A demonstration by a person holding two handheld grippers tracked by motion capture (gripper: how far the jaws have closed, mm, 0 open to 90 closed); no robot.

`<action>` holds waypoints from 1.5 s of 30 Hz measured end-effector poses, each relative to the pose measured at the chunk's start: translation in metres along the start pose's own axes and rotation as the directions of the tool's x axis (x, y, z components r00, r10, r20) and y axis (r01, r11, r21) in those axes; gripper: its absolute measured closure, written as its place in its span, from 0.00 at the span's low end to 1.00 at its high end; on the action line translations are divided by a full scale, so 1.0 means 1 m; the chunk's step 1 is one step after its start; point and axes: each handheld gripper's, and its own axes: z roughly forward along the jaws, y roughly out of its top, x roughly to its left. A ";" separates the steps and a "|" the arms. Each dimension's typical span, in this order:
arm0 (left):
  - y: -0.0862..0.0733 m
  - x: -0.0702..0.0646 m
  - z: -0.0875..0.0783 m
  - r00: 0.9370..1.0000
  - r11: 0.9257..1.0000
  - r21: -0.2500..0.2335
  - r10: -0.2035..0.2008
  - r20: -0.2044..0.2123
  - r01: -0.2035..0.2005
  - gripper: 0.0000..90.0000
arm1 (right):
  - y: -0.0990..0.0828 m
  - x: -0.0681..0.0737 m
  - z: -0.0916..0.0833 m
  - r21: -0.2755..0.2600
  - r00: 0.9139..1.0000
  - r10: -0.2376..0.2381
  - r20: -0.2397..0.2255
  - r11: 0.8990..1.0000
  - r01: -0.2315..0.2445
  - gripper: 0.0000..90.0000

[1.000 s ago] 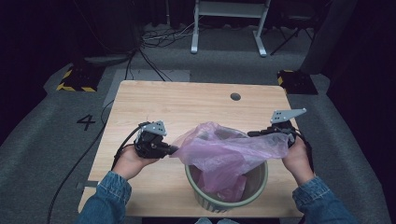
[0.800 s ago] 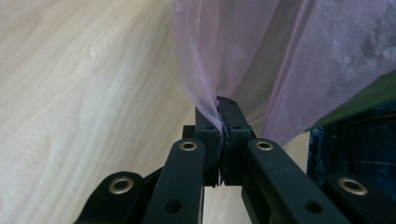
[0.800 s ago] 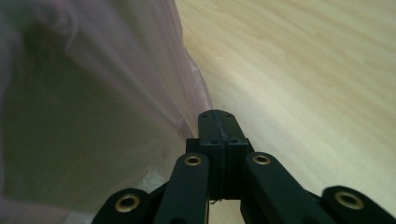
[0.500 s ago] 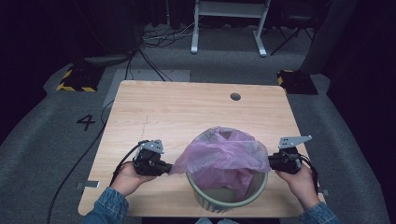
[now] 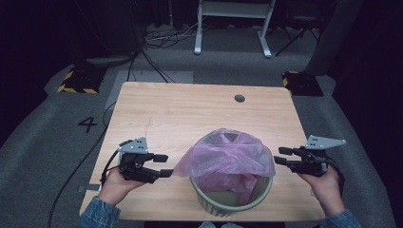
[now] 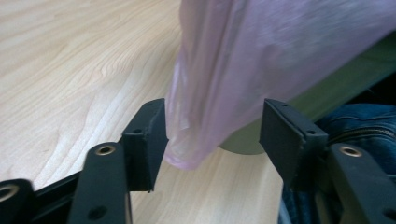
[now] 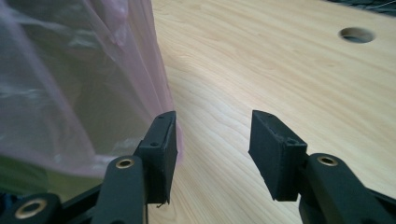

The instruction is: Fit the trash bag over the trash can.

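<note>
A pink bag (image 5: 227, 159) is draped over the rim of a green bin (image 5: 231, 199) that stands at the near edge of the table (image 5: 190, 114), between the two hands. A second ago both grippers pinched the bag's edges and held it stretched above the bin; half a second ago they had brought it down to rim level, still pinched.

Now the left gripper (image 5: 164, 165), left of the bin, has just been opening: its jaws stand spread, with a loose fold of the bag (image 6: 219, 93) hanging between them, lying against one jaw and clear of the other.

The right gripper (image 5: 280, 156), right of the bin, has also just been opening. Its jaws are spread with bare table between them, and the bag (image 7: 70, 84) lies just outside one jaw. In the high view it sits slightly apart from the bag.

The bag has settled lower and flatter over the bin than before.
</note>
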 end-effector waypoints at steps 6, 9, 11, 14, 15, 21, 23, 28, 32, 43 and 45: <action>0.022 -0.026 -0.004 0.995 0.995 -0.028 0.095 0.018 -0.094 0.40 | 0.017 0.021 -0.032 -0.056 0.997 -0.069 -0.023 0.996 0.068 0.54; 0.034 -0.034 -0.004 0.992 0.992 -0.064 0.114 0.051 -0.110 0.40 | 0.030 0.034 -0.041 -0.076 0.994 -0.104 -0.028 0.992 0.102 0.53; 0.041 -0.039 -0.004 0.989 0.988 -0.072 0.138 0.048 -0.134 0.40 | 0.037 0.040 -0.042 -0.073 0.992 -0.121 -0.041 0.990 0.118 0.53; 0.050 -0.045 -0.003 0.986 0.984 -0.075 0.162 0.036 -0.159 0.40 | 0.045 0.046 -0.043 -0.081 0.989 -0.128 -0.069 0.989 0.122 0.52; 0.052 -0.045 -0.001 0.986 0.984 -0.070 0.165 0.024 -0.163 0.40 | 0.048 0.049 -0.043 -0.085 0.988 -0.129 -0.081 0.989 0.122 0.52; 0.057 -0.037 0.014 0.995 0.994 -0.060 0.094 0.022 -0.093 0.40 | 0.059 0.062 -0.031 -0.100 0.977 -0.137 -0.161 0.987 0.122 0.52; 0.057 -0.034 0.014 0.996 0.995 -0.068 0.079 0.044 -0.075 0.46 | 0.060 0.063 -0.024 -0.085 0.976 -0.129 -0.174 0.990 0.116 0.54; 0.059 -0.040 0.012 0.991 0.990 -0.063 0.126 0.031 -0.124 0.78 | 0.063 0.066 -0.019 -0.063 0.975 -0.154 -0.162 0.987 0.145 0.83; 0.057 -0.050 0.009 0.984 0.981 -0.073 0.178 0.004 -0.178 0.94 | 0.064 0.071 -0.028 -0.078 0.971 -0.179 -0.160 0.983 0.169 0.99; 0.030 -0.074 -0.003 0.971 0.976 -0.072 0.212 0.113 -0.205 0.99 | 0.034 0.100 -0.051 -0.085 0.944 -0.226 -0.241 0.974 0.211 1.00; 0.023 -0.078 -0.001 0.967 0.977 -0.063 0.211 0.145 -0.204 0.99 | 0.026 0.107 -0.053 -0.085 0.932 -0.238 -0.272 0.971 0.223 1.00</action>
